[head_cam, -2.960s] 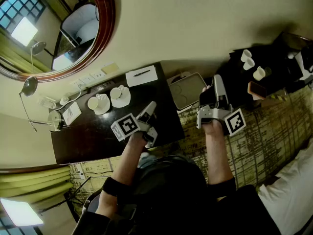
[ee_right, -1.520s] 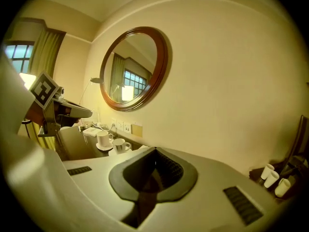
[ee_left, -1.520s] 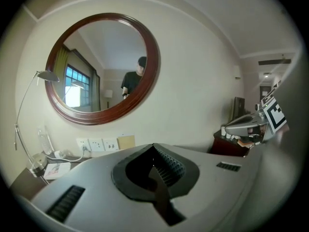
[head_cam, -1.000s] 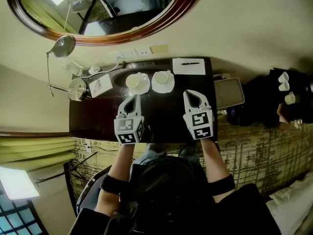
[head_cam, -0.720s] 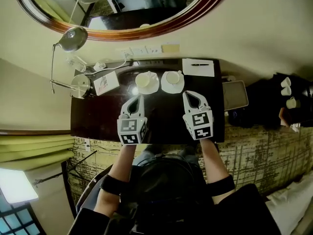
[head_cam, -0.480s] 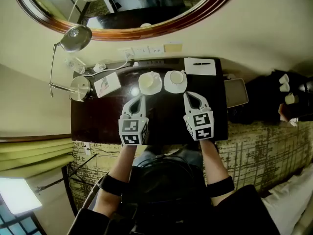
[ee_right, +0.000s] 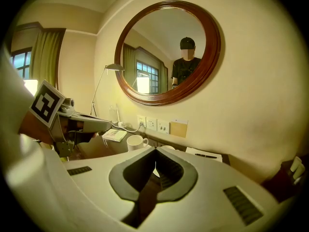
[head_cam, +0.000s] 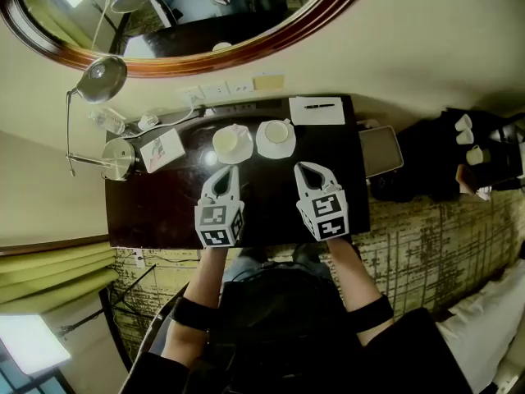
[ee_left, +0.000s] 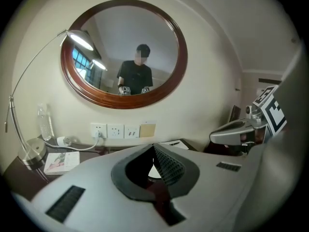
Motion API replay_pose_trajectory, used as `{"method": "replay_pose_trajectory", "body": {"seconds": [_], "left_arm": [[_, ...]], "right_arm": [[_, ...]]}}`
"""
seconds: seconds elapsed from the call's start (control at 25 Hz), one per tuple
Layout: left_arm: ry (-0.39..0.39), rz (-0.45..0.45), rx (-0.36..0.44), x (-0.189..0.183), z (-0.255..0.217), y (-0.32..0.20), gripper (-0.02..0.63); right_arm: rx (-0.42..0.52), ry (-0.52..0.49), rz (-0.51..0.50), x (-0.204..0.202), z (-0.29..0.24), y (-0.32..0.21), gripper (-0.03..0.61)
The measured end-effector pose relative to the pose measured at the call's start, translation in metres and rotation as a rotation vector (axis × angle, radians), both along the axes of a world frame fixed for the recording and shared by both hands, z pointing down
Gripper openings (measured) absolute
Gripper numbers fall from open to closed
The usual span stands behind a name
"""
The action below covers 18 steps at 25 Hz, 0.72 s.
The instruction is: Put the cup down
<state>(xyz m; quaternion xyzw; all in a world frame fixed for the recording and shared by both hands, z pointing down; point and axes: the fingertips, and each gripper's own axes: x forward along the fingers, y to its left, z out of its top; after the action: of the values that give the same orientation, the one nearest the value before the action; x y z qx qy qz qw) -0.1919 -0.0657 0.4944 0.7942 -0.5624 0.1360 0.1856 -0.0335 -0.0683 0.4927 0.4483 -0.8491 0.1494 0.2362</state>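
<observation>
left gripper (head_cam: pixel 227 173) and right gripper (head_cam: pixel 310 171) closed, empty — cup (head_cam: pixel 232 141) sits just beyond the left.

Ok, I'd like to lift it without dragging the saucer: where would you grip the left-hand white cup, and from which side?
Probably the rim of the left cup, one jaw inside, one outside, coming from above on the near side. It stands upright, mouth open, on its saucer; its handle points toward the other cup, leaving little room there.
</observation>
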Motion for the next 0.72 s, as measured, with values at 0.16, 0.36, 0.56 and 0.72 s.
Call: {"method": "replay_pose_trajectory", "body": {"seconds": [0.16, 0.36, 0.56, 0.72], "left_arm": [[0.021, 0.076, -0.007, 0.030, 0.010, -0.010, 0.085], [0.030, 0.200, -0.026, 0.068, 0.035, -0.034, 0.374], [-0.031, 0.324, -0.074, 0.106, 0.071, -0.062, 0.498], [-0.089, 0.368, -0.120, 0.123, 0.098, -0.088, 0.528]], "right_arm": [[-0.020, -0.006, 0.006, 0.014, 0.007, 0.001, 0.000], [-0.044, -0.004, 0.009, 0.025, 0.019, 0.001, 0.000], [-0.079, -0.003, 0.044, 0.043, 0.035, 0.002, 0.000], [-0.102, -0.011, 0.074, 0.056, 0.049, 0.006, 0.000]]}}
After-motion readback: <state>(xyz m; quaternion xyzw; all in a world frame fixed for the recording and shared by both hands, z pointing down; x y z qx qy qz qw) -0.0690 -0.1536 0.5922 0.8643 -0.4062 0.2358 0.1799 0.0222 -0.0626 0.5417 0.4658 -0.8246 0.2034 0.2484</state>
